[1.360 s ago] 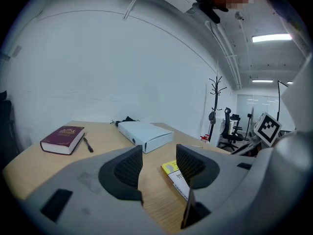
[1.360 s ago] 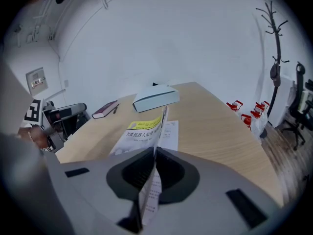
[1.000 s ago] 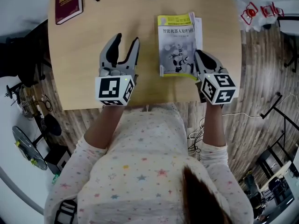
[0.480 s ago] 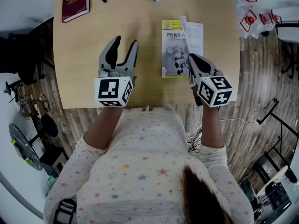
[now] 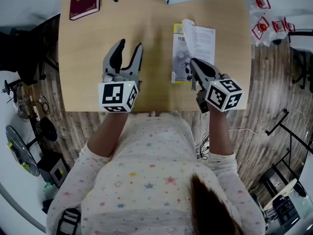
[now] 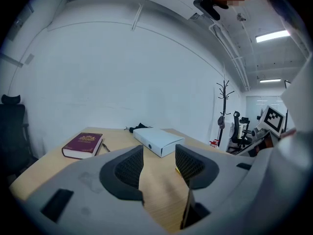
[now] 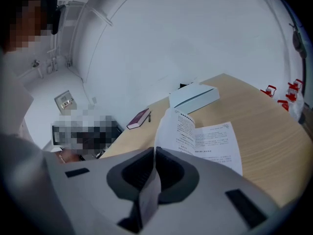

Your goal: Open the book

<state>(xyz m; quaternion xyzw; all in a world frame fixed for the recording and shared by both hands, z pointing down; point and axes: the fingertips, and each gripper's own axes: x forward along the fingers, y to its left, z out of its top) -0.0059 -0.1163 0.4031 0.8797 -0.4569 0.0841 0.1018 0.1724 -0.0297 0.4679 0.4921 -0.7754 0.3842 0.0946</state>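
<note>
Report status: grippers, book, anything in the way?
Left gripper open, empty. Right gripper shut on cover; book part open, cover lifted. Nothing in the way.

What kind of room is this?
Probably an office: a wooden desk with a maroon book on it, a black office chair, a coat stand and ceiling strip lights.

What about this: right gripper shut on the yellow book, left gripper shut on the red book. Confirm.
Wrong on the left gripper: the left gripper view shows its jaws apart and empty, with the red book lying well beyond them. The right gripper is shut on the yellow book, as stated.
</note>
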